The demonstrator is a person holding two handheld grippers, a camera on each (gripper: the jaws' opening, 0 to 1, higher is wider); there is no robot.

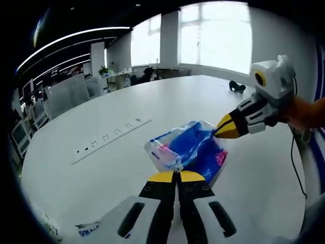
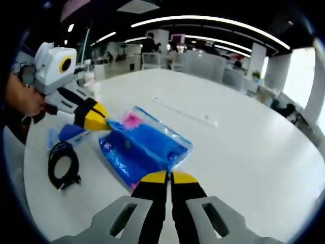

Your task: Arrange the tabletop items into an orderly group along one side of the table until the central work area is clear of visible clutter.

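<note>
A blue tissue pack in clear plastic wrap (image 1: 195, 147) lies on the white table (image 1: 152, 101). In the left gripper view my left gripper (image 1: 177, 176) is shut, its yellow tips pinching the pack's near edge. My right gripper (image 1: 217, 132) comes in from the right, shut on the pack's far corner. In the right gripper view the pack (image 2: 142, 145) lies just beyond my right gripper (image 2: 169, 176), which is shut on its near edge. The left gripper (image 2: 106, 123) holds the pack's left corner there, with a hand (image 2: 23, 99) behind it.
A coiled black cable (image 2: 63, 168) and a flat blue item (image 2: 68, 132) lie left of the pack. A socket strip (image 1: 111, 136) is set into the table. A small black object (image 1: 237, 86) sits far off. A white packet (image 1: 89, 231) lies near the table's edge. Office chairs (image 1: 66, 91) line the far side.
</note>
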